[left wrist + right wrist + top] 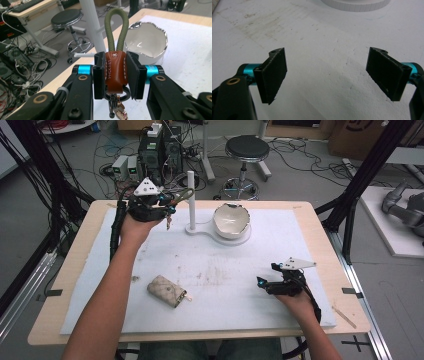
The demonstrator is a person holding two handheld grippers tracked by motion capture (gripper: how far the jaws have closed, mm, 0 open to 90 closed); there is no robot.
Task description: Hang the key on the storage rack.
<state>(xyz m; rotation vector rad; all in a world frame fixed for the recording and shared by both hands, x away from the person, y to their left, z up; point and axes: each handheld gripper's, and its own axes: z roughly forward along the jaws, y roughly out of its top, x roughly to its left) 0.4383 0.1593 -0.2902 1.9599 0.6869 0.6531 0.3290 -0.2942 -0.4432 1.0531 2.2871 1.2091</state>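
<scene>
Hard to read a few bits here. In the high view the left gripper (167,210) is a dark clump against the floor clutter, so the keychain (181,197) it carries is just a thin olive loop there, with something small dangling below that I can't make out. The left gripper view is much clearer: the keychain (114,70) sits squarely between the two black pads, clamped on its brown leather tab — stitched in white, with stamped lettering too small to read. The olive cord loop stands straight up out of the jaws, and a dark ring with metal bits hangs below, cut off by the bottom edge.

Right behind the loop is the white post (94,25), smooth and round, its top cut off in that view; a little white peg sticks out sideways from it. In the high view the post (191,200) stands on a flat white base, and the keychain is held up off the table just left of it, near but not touching as far as I can tell. On the same base sits a glossy white bowl (231,220) with a jagged, eggshell-like rim.

The right gripper (267,277) rests low over the white mat (225,290), jaws spread wide with nothing between them — the pads (273,75) look rough and worn. A beige pouch (167,291) lies on the scuffed mat, well apart from both grippers.
</scene>
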